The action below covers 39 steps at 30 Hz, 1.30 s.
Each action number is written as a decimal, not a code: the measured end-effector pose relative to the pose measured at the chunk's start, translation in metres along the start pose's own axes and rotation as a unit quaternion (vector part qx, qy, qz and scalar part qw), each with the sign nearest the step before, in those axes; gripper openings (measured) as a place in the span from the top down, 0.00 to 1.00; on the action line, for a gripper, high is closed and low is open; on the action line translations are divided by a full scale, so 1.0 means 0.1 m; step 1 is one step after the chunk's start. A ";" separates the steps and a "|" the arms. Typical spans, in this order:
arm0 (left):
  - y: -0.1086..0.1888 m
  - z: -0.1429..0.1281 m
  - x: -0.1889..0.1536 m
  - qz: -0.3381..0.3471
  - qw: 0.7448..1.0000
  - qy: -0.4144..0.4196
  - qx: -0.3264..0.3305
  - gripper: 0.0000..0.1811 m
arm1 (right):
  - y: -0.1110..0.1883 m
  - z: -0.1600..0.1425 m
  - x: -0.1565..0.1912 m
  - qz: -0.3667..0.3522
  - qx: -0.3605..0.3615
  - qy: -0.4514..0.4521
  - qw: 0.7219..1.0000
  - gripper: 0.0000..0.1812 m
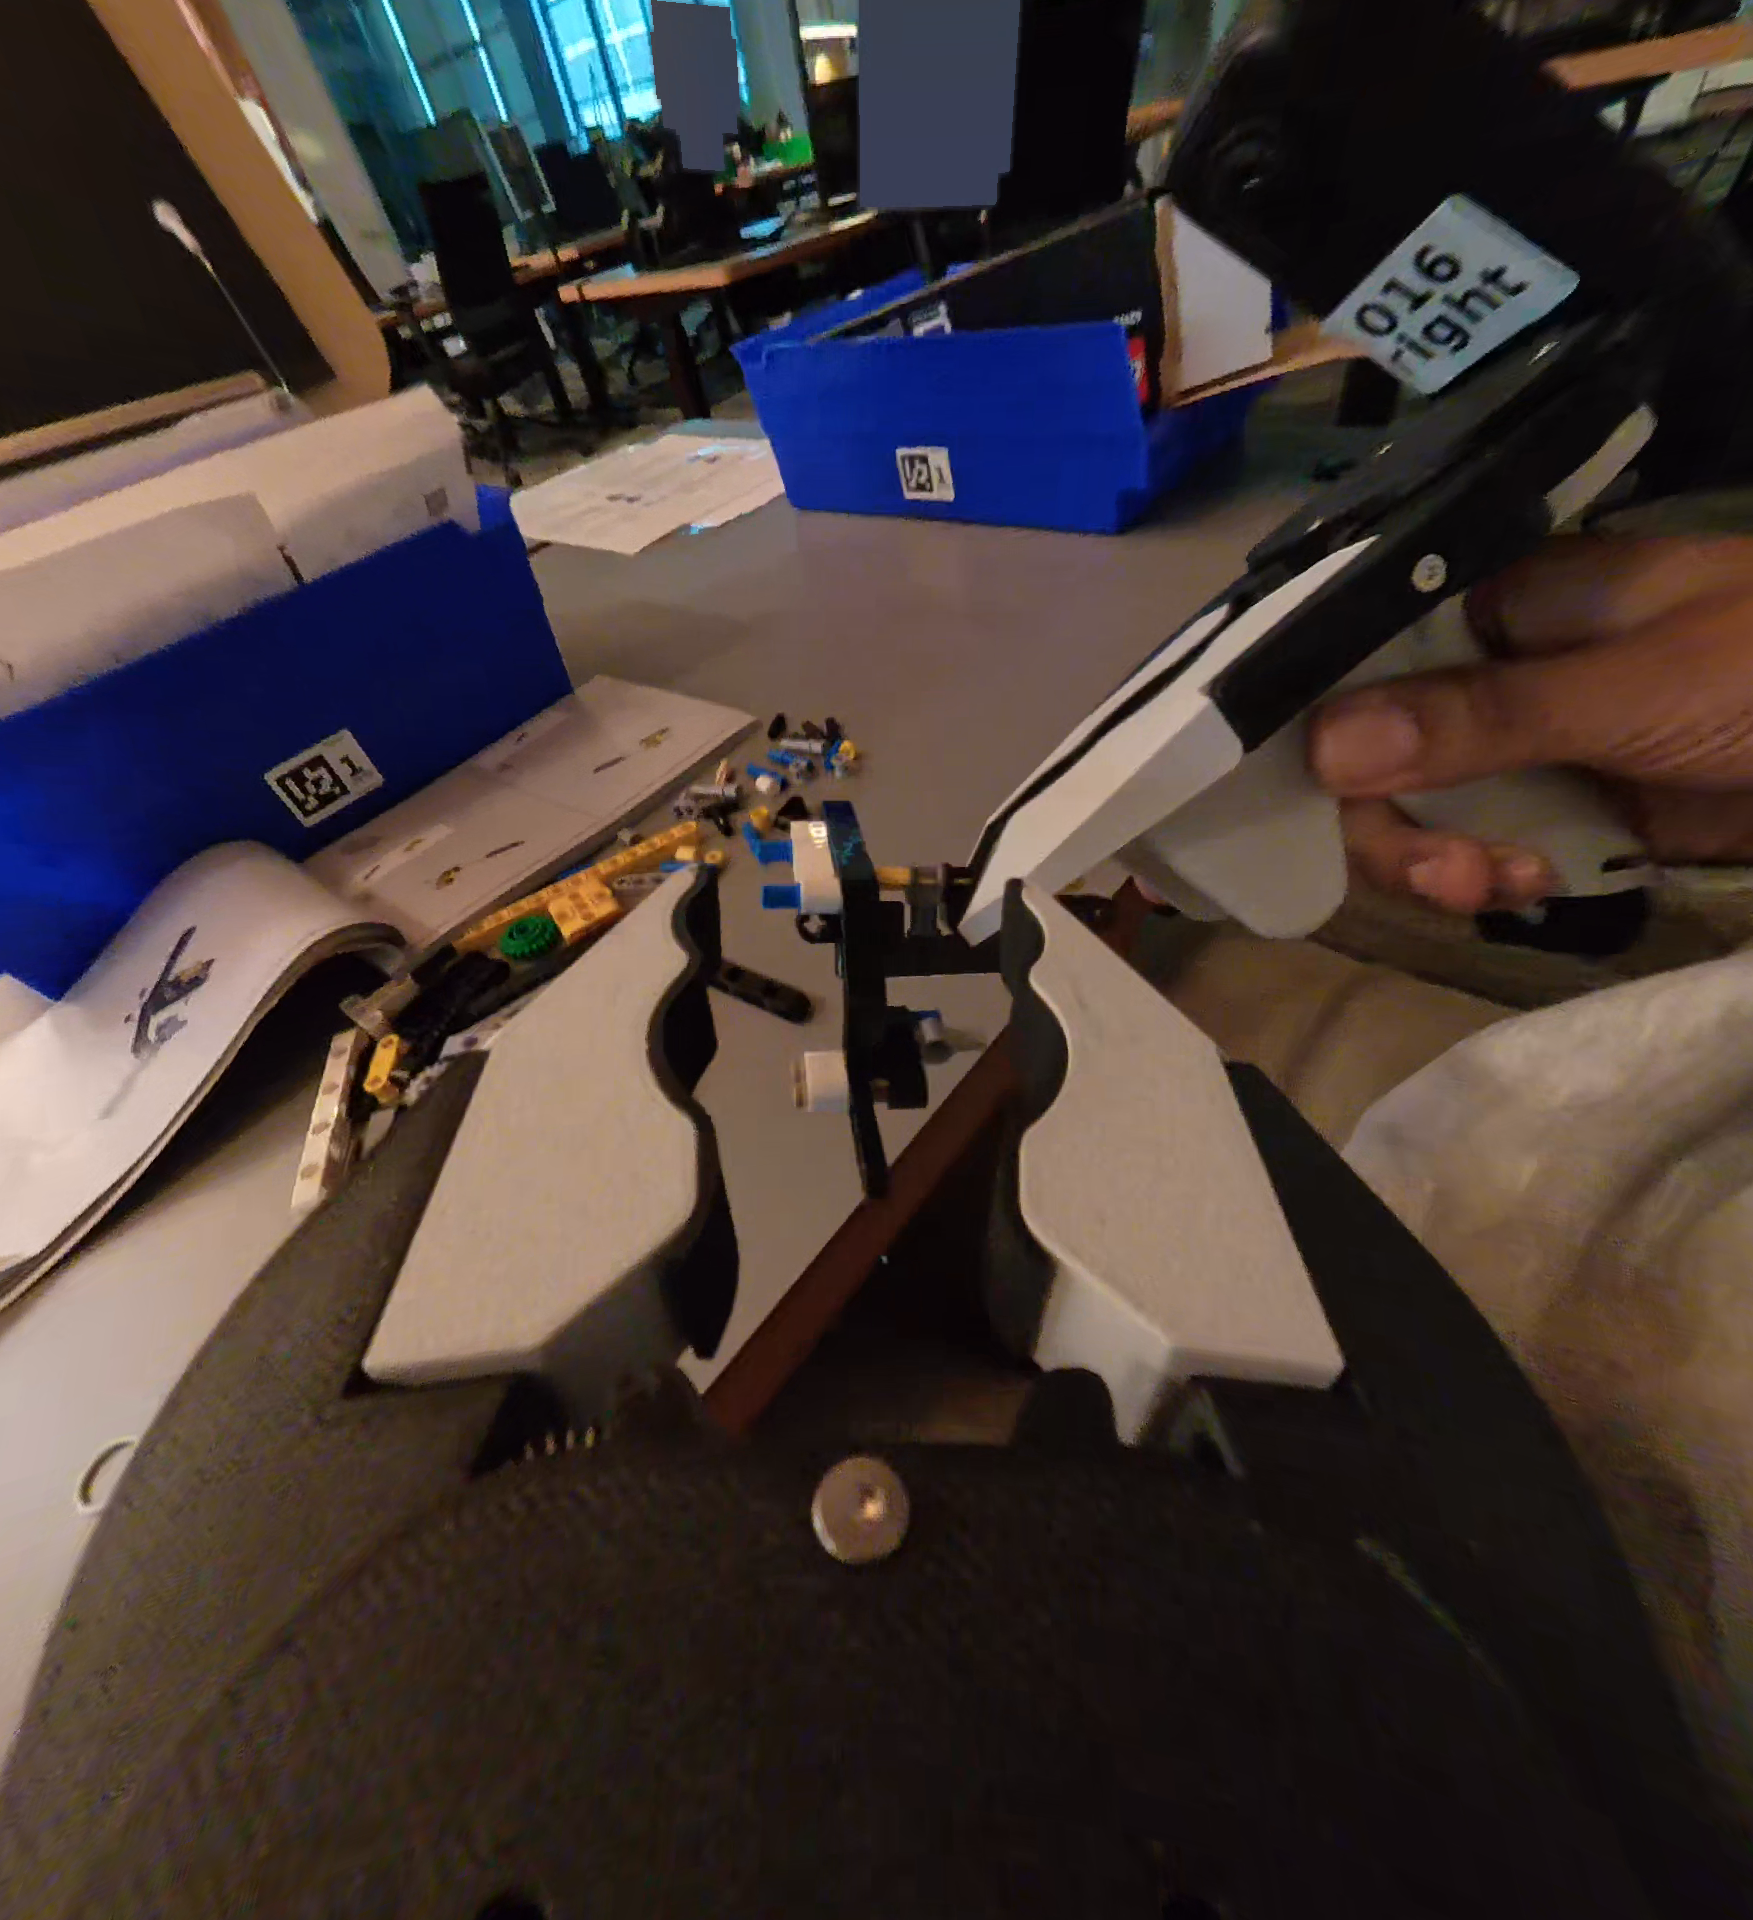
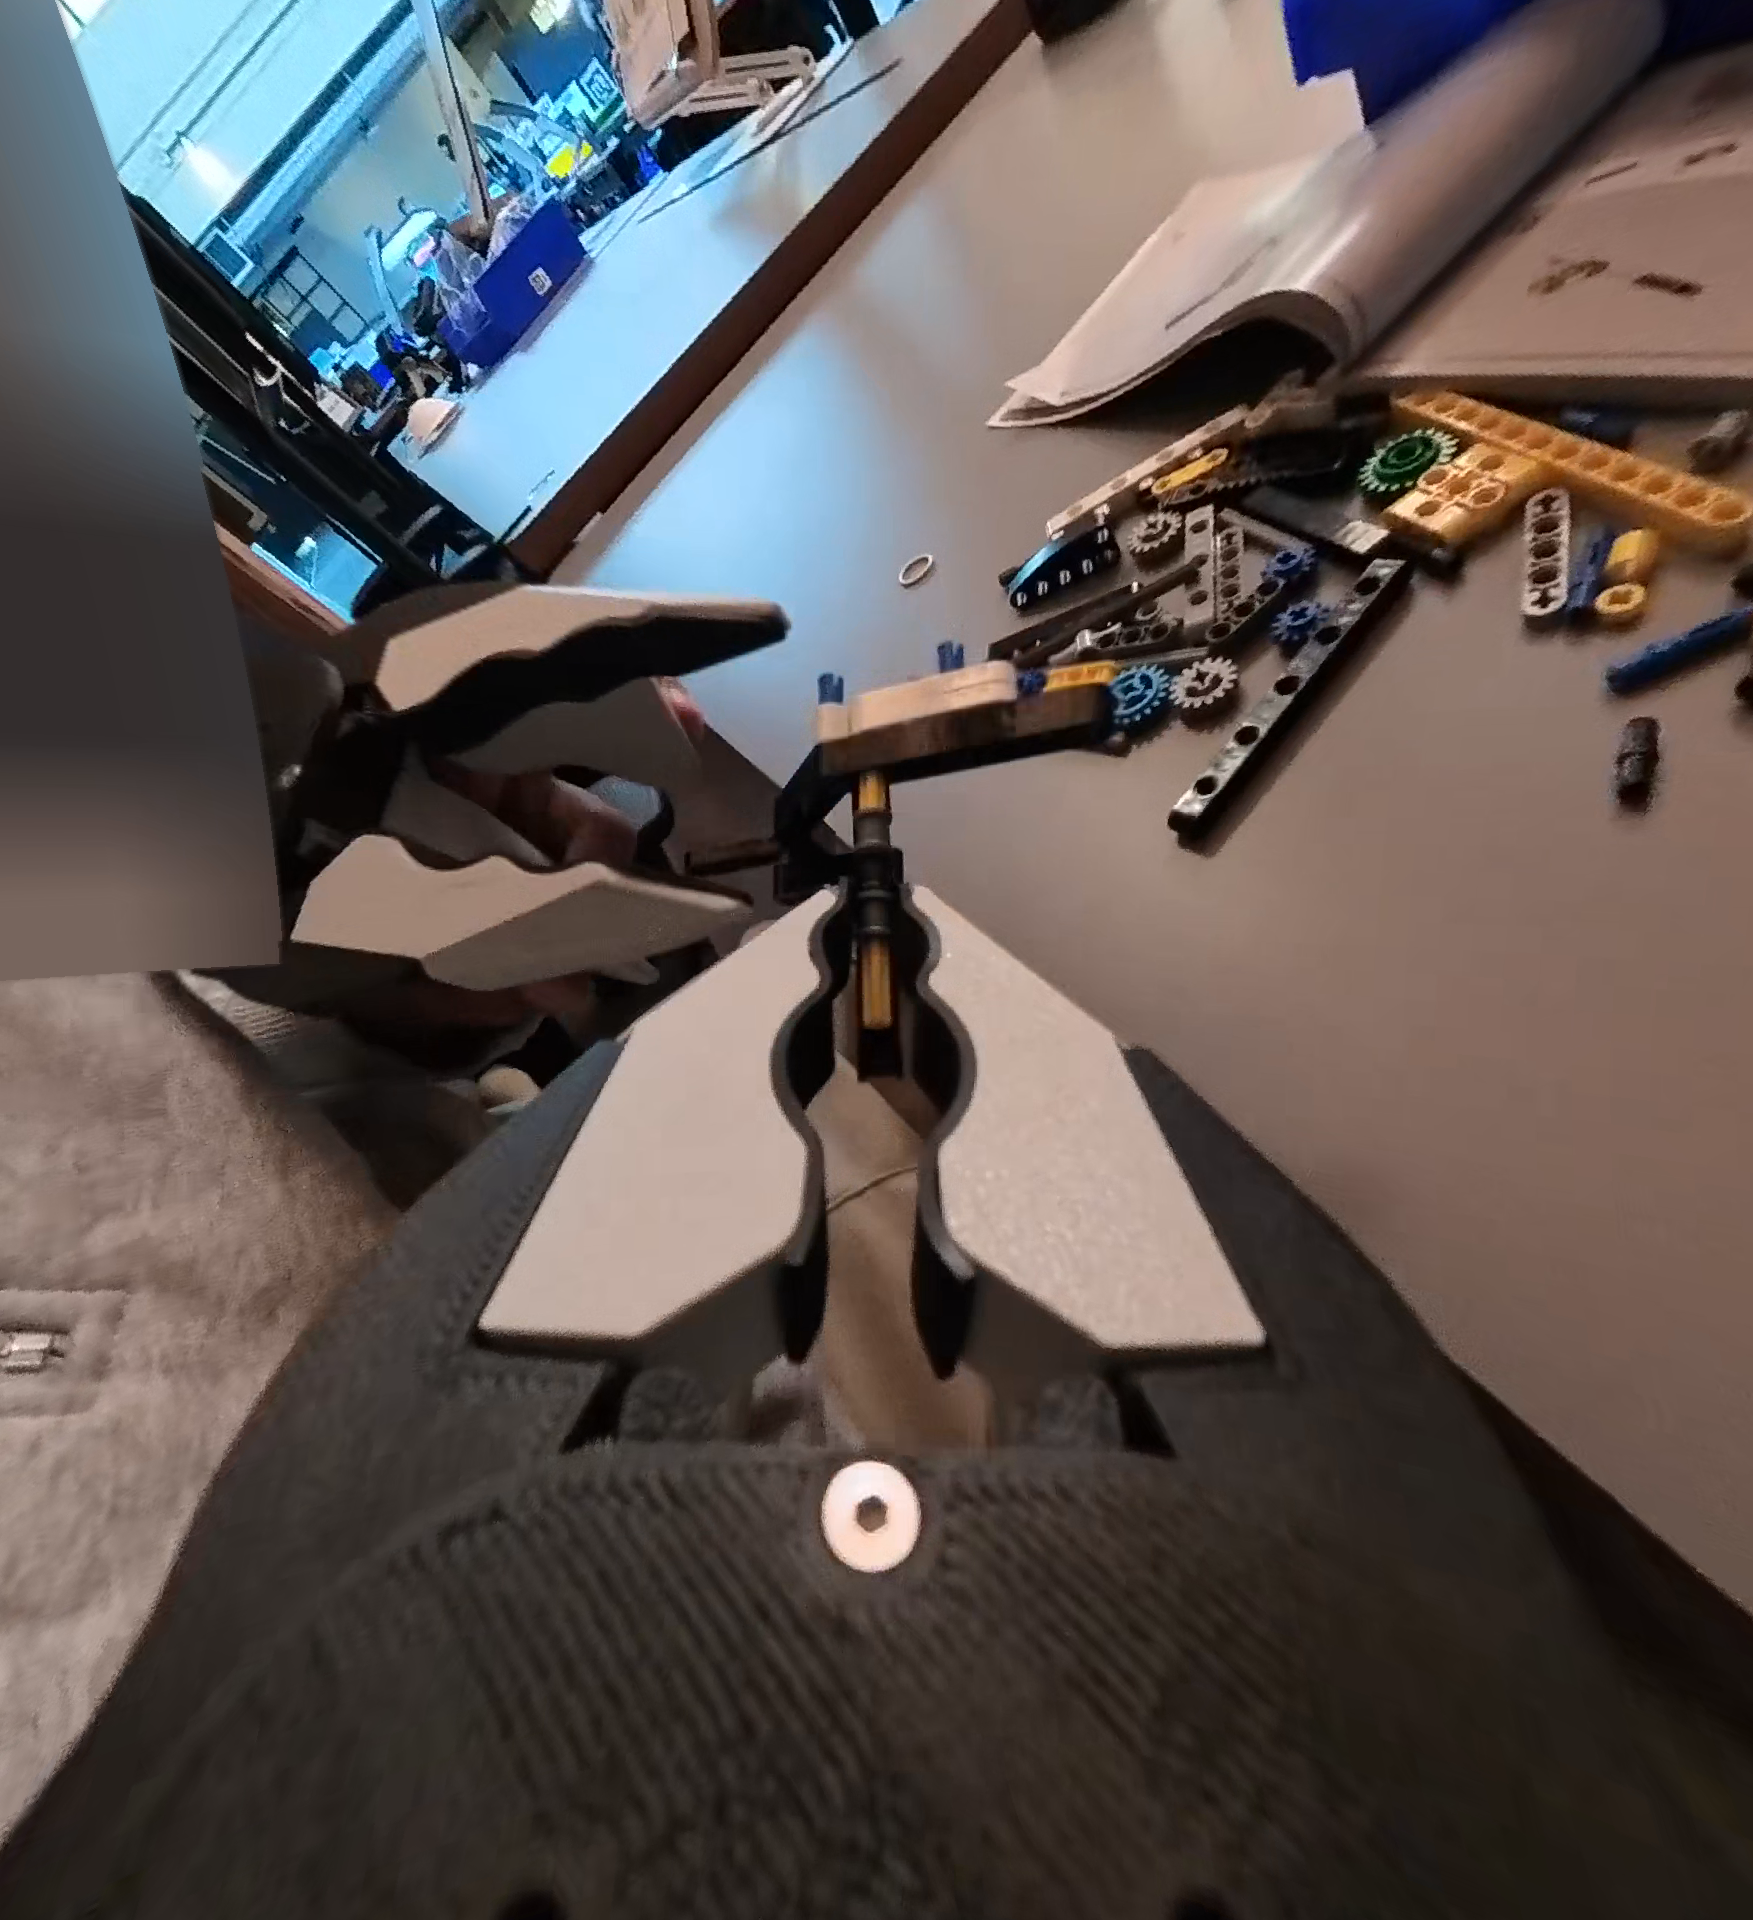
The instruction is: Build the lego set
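Note:
A small lego assembly [image 1: 864, 997], a black frame with white pieces and a yellow axle, hangs in the air over the table's near edge. My right gripper [image 2: 870, 916] is shut on its yellow and black axle [image 2: 872, 971]; the assembly [image 2: 955, 717] sticks out past the fingertips. In the left wrist view the right gripper [image 1: 971, 906] comes in from the upper right, held by a hand. My left gripper [image 1: 856, 896] is open, its fingers either side of the assembly without touching it. It shows open at the left of the right wrist view [image 2: 760, 764].
Loose lego parts [image 2: 1371, 540], among them a yellow beam [image 2: 1578, 468] and a green gear [image 1: 529, 938], lie on the grey table [image 1: 903, 623]. An open instruction booklet [image 1: 228, 987] lies beside them. Two blue bins [image 1: 228, 707] [image 1: 955, 426] stand behind. Left and right tips are no more than a few centimetres apart.

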State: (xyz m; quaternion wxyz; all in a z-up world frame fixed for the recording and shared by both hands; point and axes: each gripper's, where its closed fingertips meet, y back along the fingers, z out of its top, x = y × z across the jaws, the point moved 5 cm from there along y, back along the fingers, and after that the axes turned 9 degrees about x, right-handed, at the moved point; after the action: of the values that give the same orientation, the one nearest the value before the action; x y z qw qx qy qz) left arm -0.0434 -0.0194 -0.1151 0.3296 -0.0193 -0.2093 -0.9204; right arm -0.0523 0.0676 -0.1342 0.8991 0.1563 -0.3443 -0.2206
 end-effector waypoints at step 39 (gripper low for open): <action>-0.07 -0.24 0.15 -0.127 0.978 0.158 0.053 0.96 | 0.17 -0.02 0.10 0.021 0.013 0.101 0.995 0.64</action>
State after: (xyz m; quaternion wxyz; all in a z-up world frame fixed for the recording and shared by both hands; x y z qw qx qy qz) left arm -0.0572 -0.0336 -0.1371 0.2391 0.1706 -0.2037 -0.9339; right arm -0.0397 0.0771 -0.1227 0.9317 0.1820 -0.2576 -0.1802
